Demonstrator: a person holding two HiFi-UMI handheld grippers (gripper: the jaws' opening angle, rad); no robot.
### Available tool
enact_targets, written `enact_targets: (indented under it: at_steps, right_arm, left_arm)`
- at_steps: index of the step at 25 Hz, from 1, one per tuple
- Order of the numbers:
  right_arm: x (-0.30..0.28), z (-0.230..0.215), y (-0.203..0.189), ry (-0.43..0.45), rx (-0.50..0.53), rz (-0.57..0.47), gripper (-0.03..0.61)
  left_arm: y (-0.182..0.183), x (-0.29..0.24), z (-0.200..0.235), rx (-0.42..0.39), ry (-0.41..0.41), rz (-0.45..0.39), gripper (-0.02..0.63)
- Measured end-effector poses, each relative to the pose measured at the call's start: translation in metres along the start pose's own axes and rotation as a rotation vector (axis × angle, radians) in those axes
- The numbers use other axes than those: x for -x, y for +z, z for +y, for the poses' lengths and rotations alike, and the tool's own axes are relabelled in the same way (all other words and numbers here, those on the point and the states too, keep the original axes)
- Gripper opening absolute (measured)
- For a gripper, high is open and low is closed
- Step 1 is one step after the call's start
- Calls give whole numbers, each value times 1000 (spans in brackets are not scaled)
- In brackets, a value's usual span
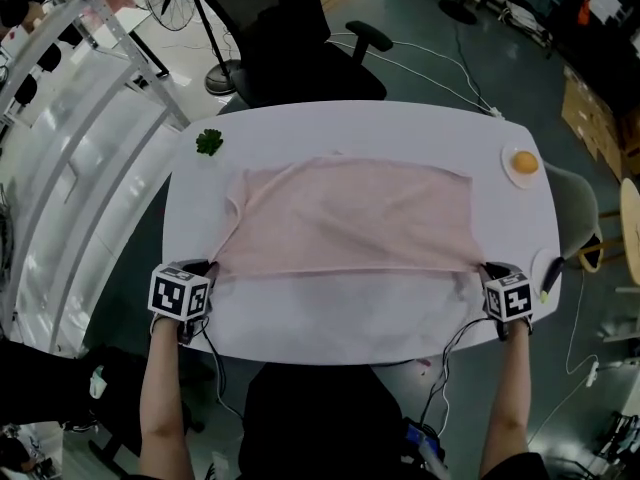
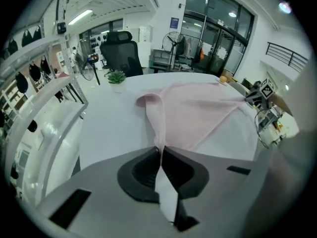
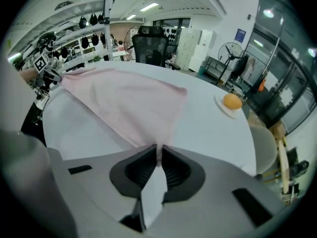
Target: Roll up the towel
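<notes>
Holding the towel (image 1: pixel 350 213) by its two near corners, I have both pairs of fingers (image 2: pixel 143 170) pinched right down on thin folds of cloth. The left gripper (image 2: pixel 160 148) is clamped on the corner at 8 o'clock of the cloth and the right gripper (image 3: pixel 158 148) on the one at 4 o'clock, each with pink fabric drawn into a narrow pleat between its pads. The rest of the towel lies spread over the middle of the white counter (image 1: pixel 400 128), its far edge toward 12 o'clock and a small wrinkle at 10 o'clock. I judge it light, thin and quite limp. It creases away from each pinch instead of holding a line, so it will not push forward on its own, and a roll would need even tension along the near edge. It looks unlikely to slip from the ribbed pads, and it is not fragile. The corners seem the right hold: gripping nearer the middle would bunch the hem, and uneven hands would skew the roll.
</notes>
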State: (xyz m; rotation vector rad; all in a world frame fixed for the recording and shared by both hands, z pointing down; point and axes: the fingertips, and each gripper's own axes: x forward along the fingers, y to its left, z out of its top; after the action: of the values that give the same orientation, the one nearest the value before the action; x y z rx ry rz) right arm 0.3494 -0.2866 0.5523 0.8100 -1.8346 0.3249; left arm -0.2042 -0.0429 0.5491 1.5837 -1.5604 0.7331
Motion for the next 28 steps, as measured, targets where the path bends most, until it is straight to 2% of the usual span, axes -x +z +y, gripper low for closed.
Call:
enact_targets:
  at_steps: [5,10,13,17,20,24,26,28]
  right_arm:
    - [11,-23,6,-9,42,49,43]
    - [22,-25,-4,42,69,99,43]
    - [21,-27,-24,36,99,163,44]
    - [9,-26,-47,35,87,199,46]
    - [0,-18,-66,52,116,254,46]
    - [-15,-9,-82,80,112,281,51]
    - [-20,-8,-87,66,120,283,54]
    - [-21,-7,-87,34,156,276,54]
  left_arm:
    - [-17,4,-18,99,-186,69,26]
    - [-37,14,-29,134,-287,134,26]
    - [-55,19,-42,153,-349,178,26]
    - [-83,17,-56,161,-368,231,25]
    - [-104,13,-59,169,-363,274,25]
    - [-119,9,-54,204,-339,291,25]
    - [-123,6,-55,175,-327,296,25]
    - [-126,0,-58,105,-315,306,25]
